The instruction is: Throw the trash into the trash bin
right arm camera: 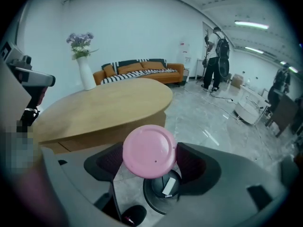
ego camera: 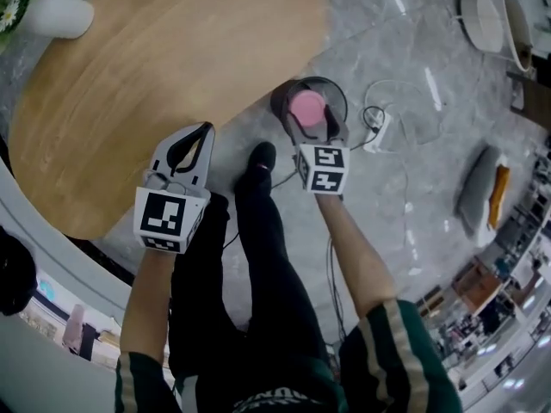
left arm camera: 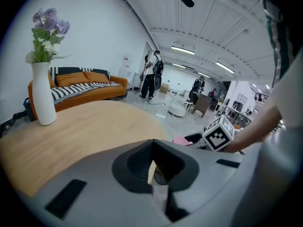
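A round pink cup (ego camera: 307, 107), seen lid-on, is held in my right gripper (ego camera: 310, 120), whose jaws are shut on its sides. It hangs straight above a black trash bin (ego camera: 334, 91) that stands on the grey floor. In the right gripper view the pink cup (right arm camera: 149, 151) fills the space between the jaws of the right gripper (right arm camera: 150, 161). The trash bin (right arm camera: 152, 200) sits below it with a white scrap inside. My left gripper (ego camera: 200, 134) is shut and empty at the wooden table's edge. Its jaws meet in the left gripper (left arm camera: 154, 171) view.
A round wooden table (ego camera: 155, 67) lies to the left with a white vase (ego camera: 56, 15) of flowers on it. A power strip (ego camera: 377, 133) and cables lie on the floor right of the bin. My shoe (ego camera: 258, 160) is beside the bin. An orange sofa (right arm camera: 139, 72) and standing people are far off.
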`<state>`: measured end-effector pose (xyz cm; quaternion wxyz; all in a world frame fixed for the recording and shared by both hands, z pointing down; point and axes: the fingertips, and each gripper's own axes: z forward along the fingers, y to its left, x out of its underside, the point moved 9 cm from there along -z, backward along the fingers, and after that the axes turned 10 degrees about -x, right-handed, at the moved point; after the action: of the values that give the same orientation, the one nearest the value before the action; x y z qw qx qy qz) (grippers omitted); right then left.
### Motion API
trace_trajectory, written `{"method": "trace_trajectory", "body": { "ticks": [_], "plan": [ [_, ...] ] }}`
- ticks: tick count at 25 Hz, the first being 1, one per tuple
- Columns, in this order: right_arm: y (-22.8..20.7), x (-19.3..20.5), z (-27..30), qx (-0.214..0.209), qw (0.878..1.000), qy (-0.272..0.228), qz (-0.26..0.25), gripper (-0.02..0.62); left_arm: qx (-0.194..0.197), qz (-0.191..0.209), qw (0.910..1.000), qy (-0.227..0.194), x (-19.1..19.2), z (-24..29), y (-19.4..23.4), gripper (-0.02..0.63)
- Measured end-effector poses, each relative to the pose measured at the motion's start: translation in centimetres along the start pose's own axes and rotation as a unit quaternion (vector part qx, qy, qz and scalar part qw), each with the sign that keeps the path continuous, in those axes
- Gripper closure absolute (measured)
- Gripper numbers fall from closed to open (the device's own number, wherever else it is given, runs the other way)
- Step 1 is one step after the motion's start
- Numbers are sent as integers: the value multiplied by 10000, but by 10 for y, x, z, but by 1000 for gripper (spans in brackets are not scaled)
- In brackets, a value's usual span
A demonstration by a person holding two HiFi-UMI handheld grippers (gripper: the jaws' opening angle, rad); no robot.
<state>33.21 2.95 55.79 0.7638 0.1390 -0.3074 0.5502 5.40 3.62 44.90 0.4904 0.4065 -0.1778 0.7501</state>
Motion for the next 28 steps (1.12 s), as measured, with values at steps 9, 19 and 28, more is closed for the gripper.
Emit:
{"method": "trace_trajectory", "body": {
  "ticks": [9,19,28],
  "plan": [
    [-54,58,32,250,9959,509,700,256,551,222,9981,174,12,63,-44,606],
    [-70,93,64,275,9904,855,1052,256,945,376,9941,371,36,95,-74,606],
    [-78,122,84,151,9867,1167,1125,256,1162,512,9899,635,65,97,-83,606]
  ]
}}
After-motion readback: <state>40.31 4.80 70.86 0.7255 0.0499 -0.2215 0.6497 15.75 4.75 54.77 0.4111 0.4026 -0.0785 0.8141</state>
